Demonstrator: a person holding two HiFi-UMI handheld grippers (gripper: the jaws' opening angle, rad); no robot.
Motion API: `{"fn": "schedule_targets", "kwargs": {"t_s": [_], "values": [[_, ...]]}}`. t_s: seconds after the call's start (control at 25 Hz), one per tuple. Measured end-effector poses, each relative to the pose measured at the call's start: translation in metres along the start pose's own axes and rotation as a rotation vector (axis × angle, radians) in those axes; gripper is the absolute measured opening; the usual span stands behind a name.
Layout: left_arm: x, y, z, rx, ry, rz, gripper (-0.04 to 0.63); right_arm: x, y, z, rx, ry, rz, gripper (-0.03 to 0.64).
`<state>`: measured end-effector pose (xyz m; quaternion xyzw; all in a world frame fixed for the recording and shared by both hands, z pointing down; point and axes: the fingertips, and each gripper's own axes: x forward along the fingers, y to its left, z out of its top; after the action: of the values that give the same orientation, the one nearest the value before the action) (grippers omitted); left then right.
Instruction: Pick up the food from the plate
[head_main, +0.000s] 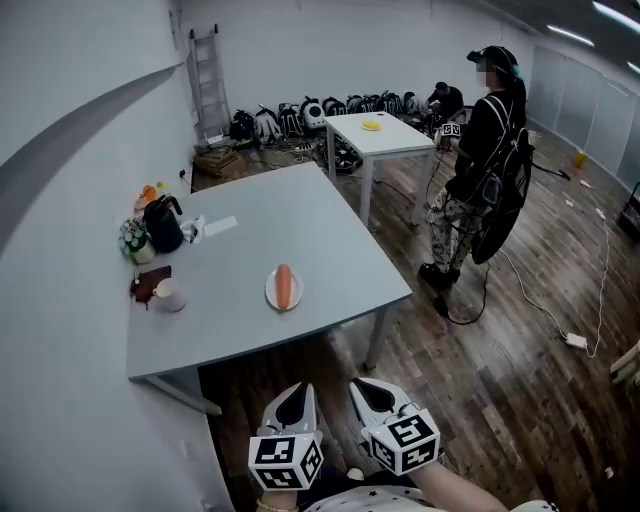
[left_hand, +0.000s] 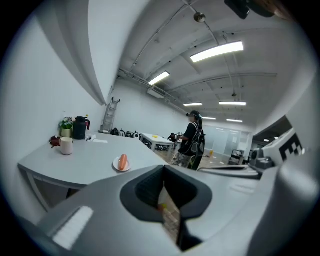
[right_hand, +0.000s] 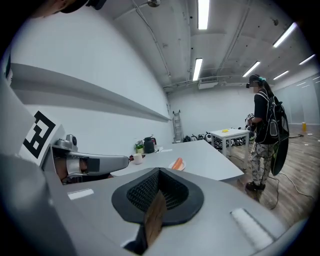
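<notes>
An orange sausage (head_main: 284, 284) lies on a small white plate (head_main: 271, 295) near the front right of the grey table (head_main: 330, 240). Both grippers hang low in front of me, short of the table's front edge and far from the plate. My left gripper (head_main: 299, 393) is shut and holds nothing. My right gripper (head_main: 362, 386) sits beside it, also shut and holding nothing. In the left gripper view the sausage (left_hand: 123, 161) shows beyond the closed jaws (left_hand: 164, 171). The right gripper view shows the sausage (right_hand: 178, 163) ahead of its closed jaws (right_hand: 159, 173).
A black kettle (head_main: 163, 222), a small plant (head_main: 133, 240), a white cup (head_main: 168, 295) and a sheet of paper (head_main: 220, 226) sit along the table's left side. A person (head_main: 482, 165) stands to the right near a white table (head_main: 385, 140). Cables lie on the wooden floor (head_main: 520, 330).
</notes>
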<state>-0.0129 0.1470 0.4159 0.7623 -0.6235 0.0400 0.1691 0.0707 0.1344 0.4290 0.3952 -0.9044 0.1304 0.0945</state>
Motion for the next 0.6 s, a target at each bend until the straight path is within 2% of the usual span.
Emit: {"fn": "schedule_targets", "kwargs": {"t_s": [0.4,0.6], "values": [[0.081,0.058,0.006,-0.023,0.042,0.072,0.009,0.078,-0.044,0.007,0.027,0.039,0.026,-0.001],[0.138,0.096,0.017,0.006,0.068,0.079,0.009,0.131,-0.074,0.023,0.024,0.044,-0.001,-0.002]]}}
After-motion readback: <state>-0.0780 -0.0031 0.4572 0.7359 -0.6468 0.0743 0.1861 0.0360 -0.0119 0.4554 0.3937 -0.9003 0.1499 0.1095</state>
